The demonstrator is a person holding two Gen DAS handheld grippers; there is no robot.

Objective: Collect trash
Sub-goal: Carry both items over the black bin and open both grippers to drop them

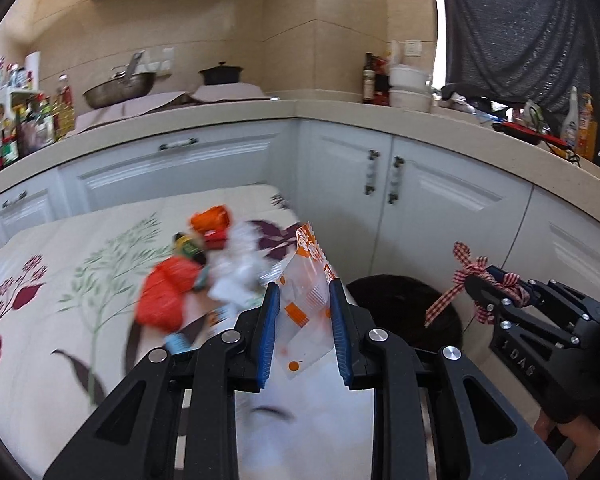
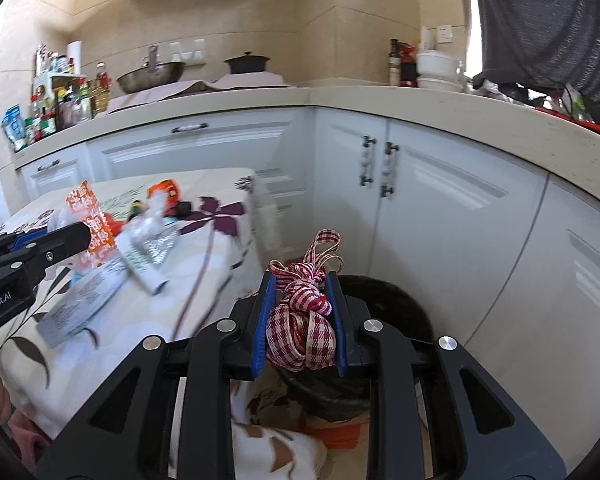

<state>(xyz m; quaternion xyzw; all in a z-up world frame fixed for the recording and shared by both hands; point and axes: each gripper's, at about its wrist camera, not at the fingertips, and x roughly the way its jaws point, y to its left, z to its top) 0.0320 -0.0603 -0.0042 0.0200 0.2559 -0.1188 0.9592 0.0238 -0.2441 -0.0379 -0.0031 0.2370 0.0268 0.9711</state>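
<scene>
Left gripper (image 1: pixel 305 292): its blue-padded jaws are pressed on a clear plastic wrapper with orange print (image 1: pixel 306 300); the wrapper is pinched between the pads, its upper end stands out above the tips and its lower corner hangs below them.

Right gripper (image 2: pixel 300 286): its jaws are closed on a bundle of red-and-white checked ribbon (image 2: pixel 306 322); the bundle fills the gap between the blue pads, and some loops are seen above the tips.

Black round trash bin (image 2: pixel 396 312): it is placed on the floor beside the table, in front of the white cabinet doors (image 2: pixel 440 208); the ribbon is held above its near rim.

Table with a cream floral cloth (image 1: pixel 60 280): more trash is left on it, among it a crumpled red-orange bag (image 1: pixel 164 300), white crumpled plastic (image 1: pixel 240 268) and an orange packet (image 1: pixel 212 218); these are blurred.

Wrapper position: it is held at the table edge, just beside the bin, not over it.
</scene>
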